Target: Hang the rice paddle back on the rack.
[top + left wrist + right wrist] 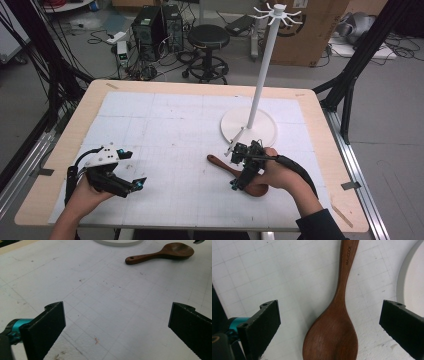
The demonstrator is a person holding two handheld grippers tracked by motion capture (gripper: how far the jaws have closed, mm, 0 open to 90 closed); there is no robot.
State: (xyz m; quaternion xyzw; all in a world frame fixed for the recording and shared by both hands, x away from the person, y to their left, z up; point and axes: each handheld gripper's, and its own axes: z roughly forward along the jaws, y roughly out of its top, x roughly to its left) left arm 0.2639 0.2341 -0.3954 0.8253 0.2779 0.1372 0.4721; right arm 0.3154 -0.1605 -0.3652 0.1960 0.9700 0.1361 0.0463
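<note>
A big wooden table stood in the room, and a white mat with thin grid lines covered most of its top. Behind the table, on the grey floor, I saw one black round stool, two dark computer boxes, a brown cardboard box and many loose cables. On the far right part of the mat stood one tall white stand with a round flat base and little hooks at the top. One brown wooden spoon lay flat on the mat just in front of that base, with its handle pointing left and its bowl toward the person. Nothing lay between the spoon and the stand. There were two hands and two grippers. The right hand reached in from the bottom right, in a dark sleeve, and held the right gripper low over the spoon. In the right gripper view the two black jaws stood wide apart, one on each side of the spoon's bowl, and did not touch it. The left hand rested near the front left of the mat, well apart from the spoon. It held the left gripper tilted toward the middle of the table. Its jaws were wide apart too, with only bare mat between them.
</note>
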